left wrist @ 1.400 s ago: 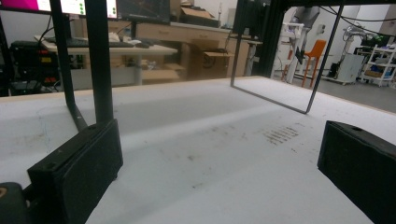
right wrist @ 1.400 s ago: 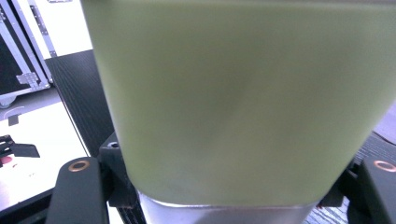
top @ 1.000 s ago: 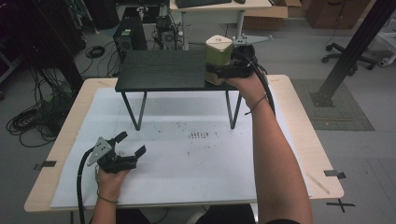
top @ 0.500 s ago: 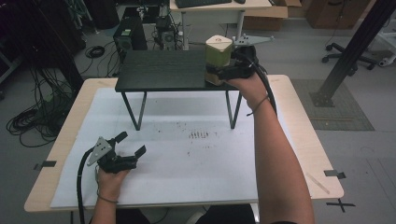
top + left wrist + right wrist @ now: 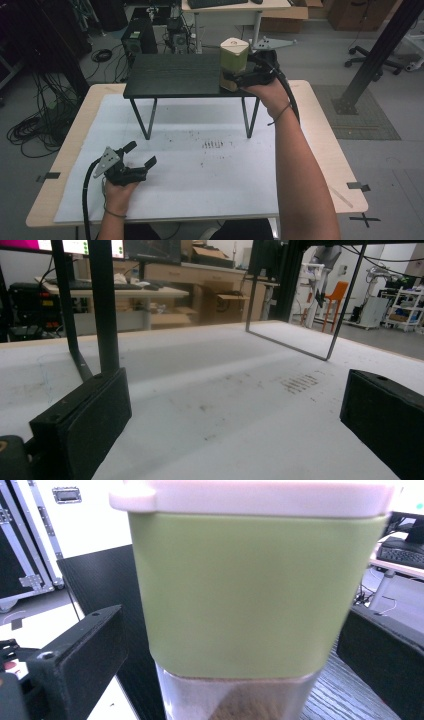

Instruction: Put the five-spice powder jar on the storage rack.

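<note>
Canister (image 5: 235, 595): green sleeve, white lid, clear base, upright.

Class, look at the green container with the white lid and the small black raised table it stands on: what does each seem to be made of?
Container: probably plastic, with a matte green sleeve, a smooth white lid and a clear base showing brownish contents. Raised table: the dark top shows fine grain lines, likely stained or laminated wood; the thin black legs look like painted metal rod.

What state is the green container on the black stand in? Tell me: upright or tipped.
Upright. The green container stands on the black stand, white lid level on top, between the jaws of the right hand-held gripper, which have just been opening.
</note>
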`<action>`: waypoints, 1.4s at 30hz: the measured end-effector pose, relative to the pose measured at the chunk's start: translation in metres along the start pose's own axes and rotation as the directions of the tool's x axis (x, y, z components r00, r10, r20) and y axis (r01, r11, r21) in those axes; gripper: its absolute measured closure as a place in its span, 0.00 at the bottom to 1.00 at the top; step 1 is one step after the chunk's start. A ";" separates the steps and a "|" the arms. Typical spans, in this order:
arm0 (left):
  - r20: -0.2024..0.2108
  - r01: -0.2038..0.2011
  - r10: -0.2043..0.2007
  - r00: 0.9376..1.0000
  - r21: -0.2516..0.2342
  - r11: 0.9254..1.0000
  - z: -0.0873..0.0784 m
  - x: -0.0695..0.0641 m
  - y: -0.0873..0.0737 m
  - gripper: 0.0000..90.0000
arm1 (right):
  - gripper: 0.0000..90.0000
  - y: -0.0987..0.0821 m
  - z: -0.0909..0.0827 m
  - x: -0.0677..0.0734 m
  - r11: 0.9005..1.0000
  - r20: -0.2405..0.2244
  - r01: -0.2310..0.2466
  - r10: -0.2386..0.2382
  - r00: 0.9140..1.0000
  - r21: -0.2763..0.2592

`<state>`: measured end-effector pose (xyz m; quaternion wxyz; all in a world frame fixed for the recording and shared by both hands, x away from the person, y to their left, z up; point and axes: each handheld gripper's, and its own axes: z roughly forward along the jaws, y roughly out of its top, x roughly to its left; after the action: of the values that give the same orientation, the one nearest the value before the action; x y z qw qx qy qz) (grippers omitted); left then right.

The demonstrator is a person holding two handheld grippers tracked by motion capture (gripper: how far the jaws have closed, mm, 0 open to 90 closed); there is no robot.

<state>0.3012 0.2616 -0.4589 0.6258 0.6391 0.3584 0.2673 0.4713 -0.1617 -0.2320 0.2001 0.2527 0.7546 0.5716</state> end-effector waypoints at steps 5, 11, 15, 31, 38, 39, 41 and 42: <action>0.001 0.000 0.000 1.000 0.001 1.000 0.000 0.000 0.000 0.00 | 0.00 -0.002 -0.006 -0.001 1.000 0.009 -0.003 0.003 1.000 -0.013; 0.003 0.000 0.000 1.000 0.001 1.000 0.000 0.000 0.000 0.00 | 0.00 -0.006 -0.015 -0.003 1.000 0.017 -0.009 0.009 1.000 -0.019; 0.003 0.000 0.000 1.000 0.000 1.000 0.000 0.000 0.000 0.00 | 0.00 -0.007 -0.021 -0.003 1.000 0.024 -0.007 0.008 1.000 -0.027; 0.006 -0.001 0.001 1.000 0.001 1.000 0.000 0.000 0.000 0.00 | 0.00 -0.014 -0.048 0.011 0.998 0.006 0.029 -0.028 1.000 -0.060; 0.007 0.000 0.000 1.000 0.000 1.000 0.000 0.000 0.000 0.00 | 0.00 -0.025 -0.063 0.017 0.996 0.002 0.041 -0.041 0.999 -0.082; 0.007 0.000 0.000 1.000 0.000 1.000 0.000 0.000 0.000 0.00 | 0.00 -0.027 -0.065 0.018 0.995 0.001 0.041 -0.041 0.999 -0.088; 0.007 0.000 0.000 1.000 0.001 1.000 0.000 0.000 0.000 0.00 | 0.00 -0.029 -0.070 0.019 0.995 0.003 0.041 -0.041 0.999 -0.096; 0.006 0.000 0.000 1.000 0.001 1.000 0.000 0.000 0.000 0.00 | 0.00 -0.031 -0.073 0.019 0.994 0.002 0.042 -0.042 0.999 -0.102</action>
<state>0.3011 0.2616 -0.4590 0.6267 0.6401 0.3566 0.2651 0.4081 -0.2123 -0.2429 0.2247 0.2261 0.7296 0.6050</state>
